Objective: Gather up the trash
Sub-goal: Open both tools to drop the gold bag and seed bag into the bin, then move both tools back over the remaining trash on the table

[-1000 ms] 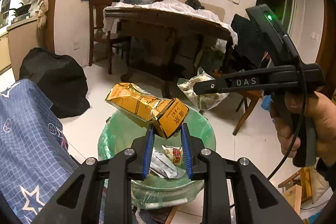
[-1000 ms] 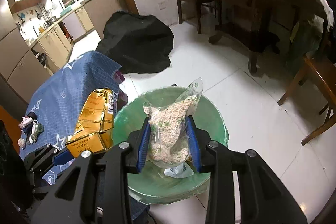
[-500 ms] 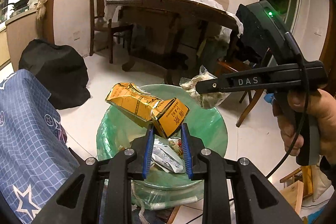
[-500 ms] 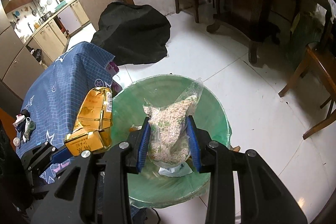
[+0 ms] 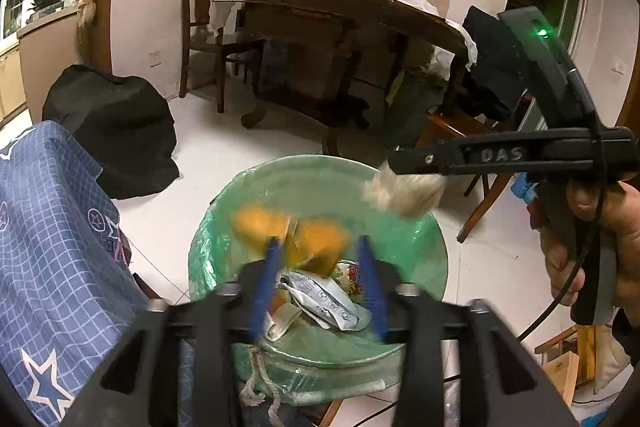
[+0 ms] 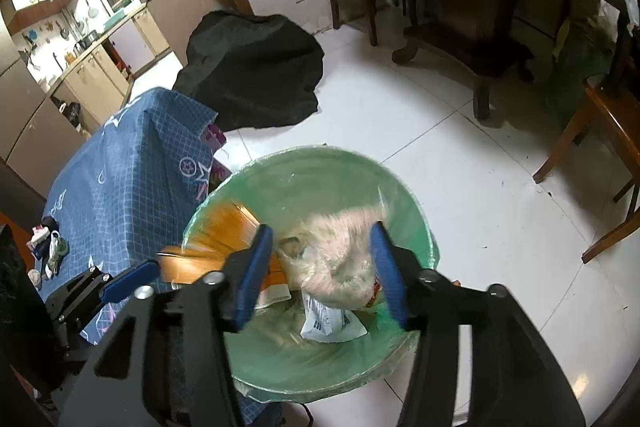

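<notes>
Two pieces of trash show, both motion-blurred: one orange-yellow carton and one clear bag of pale grain. The left tool is opening; the carton sits at its 11 o'clock, over the green-lined bin. The right tool is opening too, with the bag loose between its blue pads, over the bin.

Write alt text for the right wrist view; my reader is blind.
The right gripper, opening, releases a blurred clear bag of grain over a green-lined bin. A yellow packet drops beside it from the left gripper.
</notes>
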